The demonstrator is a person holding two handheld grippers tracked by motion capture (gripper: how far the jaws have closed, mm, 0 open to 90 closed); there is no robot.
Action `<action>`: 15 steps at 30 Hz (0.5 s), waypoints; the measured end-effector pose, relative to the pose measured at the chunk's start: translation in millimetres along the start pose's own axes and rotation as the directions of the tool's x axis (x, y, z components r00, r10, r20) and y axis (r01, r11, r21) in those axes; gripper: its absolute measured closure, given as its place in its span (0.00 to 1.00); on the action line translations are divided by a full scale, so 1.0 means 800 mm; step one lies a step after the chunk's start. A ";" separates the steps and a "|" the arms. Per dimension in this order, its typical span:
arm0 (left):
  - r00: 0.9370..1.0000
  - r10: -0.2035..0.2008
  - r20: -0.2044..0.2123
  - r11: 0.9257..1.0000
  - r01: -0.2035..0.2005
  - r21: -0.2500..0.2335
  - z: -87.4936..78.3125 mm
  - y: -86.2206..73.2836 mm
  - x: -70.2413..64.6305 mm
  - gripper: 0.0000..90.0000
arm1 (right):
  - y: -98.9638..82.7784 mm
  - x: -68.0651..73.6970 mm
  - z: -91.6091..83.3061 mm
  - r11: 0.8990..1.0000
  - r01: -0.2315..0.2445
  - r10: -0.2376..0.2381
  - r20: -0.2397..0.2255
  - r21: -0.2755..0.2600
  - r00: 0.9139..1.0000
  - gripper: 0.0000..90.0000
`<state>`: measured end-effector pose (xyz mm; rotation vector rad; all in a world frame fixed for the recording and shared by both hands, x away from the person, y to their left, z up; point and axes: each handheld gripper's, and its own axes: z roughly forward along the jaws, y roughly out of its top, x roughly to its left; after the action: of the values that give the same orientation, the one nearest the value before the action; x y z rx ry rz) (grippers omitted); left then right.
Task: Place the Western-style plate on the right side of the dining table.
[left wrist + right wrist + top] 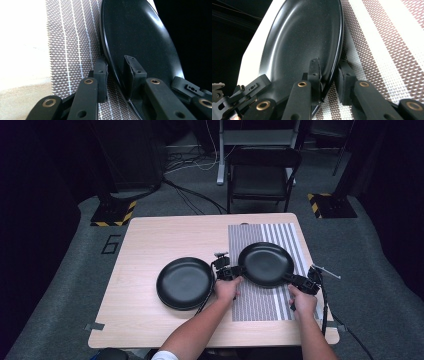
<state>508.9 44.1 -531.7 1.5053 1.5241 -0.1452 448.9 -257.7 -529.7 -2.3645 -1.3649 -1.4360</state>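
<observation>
High view shows my 2 grippers on 1 black plate over the striped mat: left gripper and right gripper each straddle opposite rims, jaws closed on it, a second plate beside my left jaws.

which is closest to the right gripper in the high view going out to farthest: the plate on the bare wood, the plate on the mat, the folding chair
1. plate on the mat: the right gripper is at its right rim, on the striped mat.
2. plate on the bare wood: to the left, past the left gripper.
3. folding chair: on the floor beyond the table's far edge.
</observation>
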 end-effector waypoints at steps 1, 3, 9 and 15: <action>1.000 0.000 -0.002 1.000 0.000 0.000 0.000 0.000 0.000 0.82 | 0.000 0.000 0.000 1.000 0.001 -0.001 0.001 0.001 1.000 0.84; 1.000 0.000 -0.012 1.000 0.000 -0.004 0.000 -0.001 -0.002 0.81 | 0.000 0.000 0.000 1.000 -0.003 0.003 0.003 -0.001 1.000 0.84; 1.000 0.001 -0.018 1.000 -0.001 0.003 0.000 0.001 -0.003 0.81 | -0.004 0.007 0.001 0.999 0.035 -0.033 0.056 -0.028 0.998 0.82; 0.999 0.014 -0.039 1.000 -0.014 0.015 0.000 0.002 -0.007 0.80 | -0.001 0.016 0.002 0.998 0.064 -0.062 0.101 -0.016 0.993 0.80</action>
<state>509.2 40.4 -527.3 1.5382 1.5465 -0.1197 451.6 -247.8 -521.4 -2.4585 -1.4680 -1.3681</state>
